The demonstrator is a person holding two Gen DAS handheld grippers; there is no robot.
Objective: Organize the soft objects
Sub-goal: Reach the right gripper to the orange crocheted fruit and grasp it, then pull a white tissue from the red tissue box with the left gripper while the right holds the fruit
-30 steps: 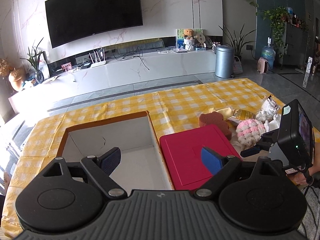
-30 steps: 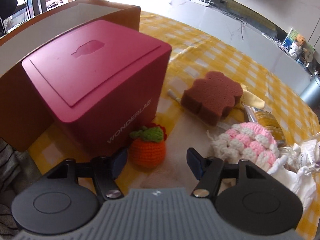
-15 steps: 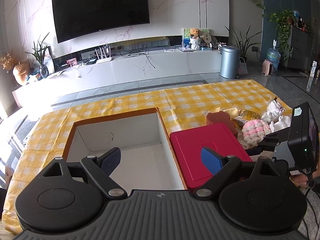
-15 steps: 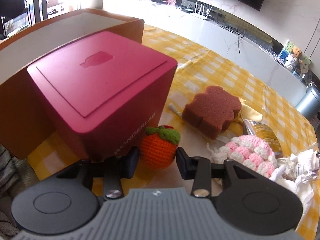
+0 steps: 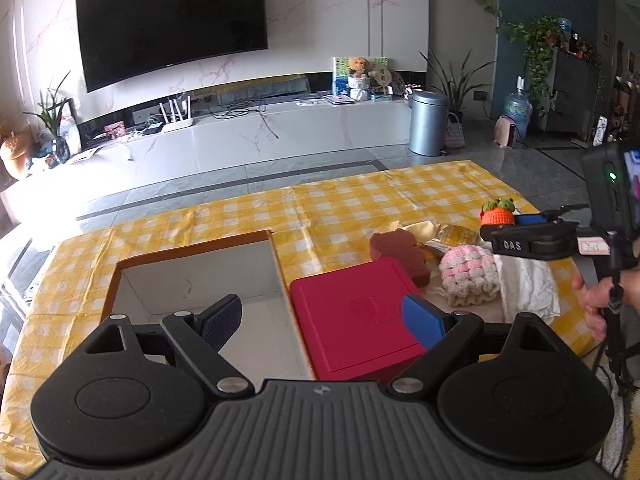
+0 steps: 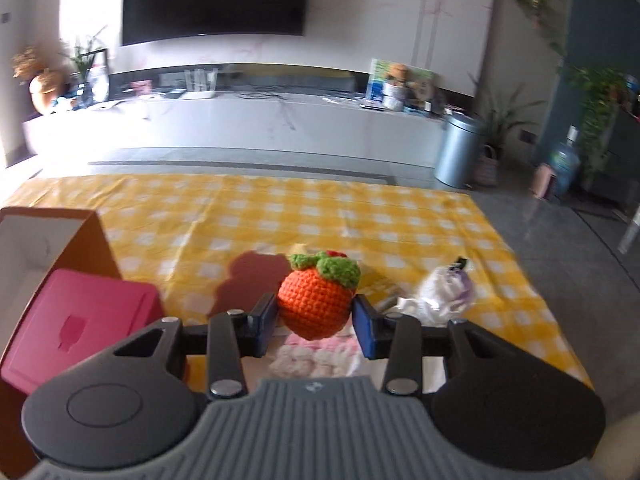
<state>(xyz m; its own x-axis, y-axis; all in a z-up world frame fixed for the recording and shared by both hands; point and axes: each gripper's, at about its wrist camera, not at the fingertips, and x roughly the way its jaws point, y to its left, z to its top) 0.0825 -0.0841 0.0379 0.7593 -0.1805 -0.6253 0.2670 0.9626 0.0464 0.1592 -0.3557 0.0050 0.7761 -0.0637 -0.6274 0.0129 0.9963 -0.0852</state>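
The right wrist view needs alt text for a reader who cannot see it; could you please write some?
The right tool is shut on an orange crocheted fruit with a green top, held above a yellow checked tablecloth. A red box and an open cardboard box sit at left; a blurred TV wall lies beyond.

Both wrist views face TV wall (shared: checkered table).

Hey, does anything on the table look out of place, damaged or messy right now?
Nothing looks damaged or spilled. The soft items, the brown sponge, pink knit piece and white cloth, lie in a loose heap beside the red box. The right gripper holds the crocheted orange fruit.
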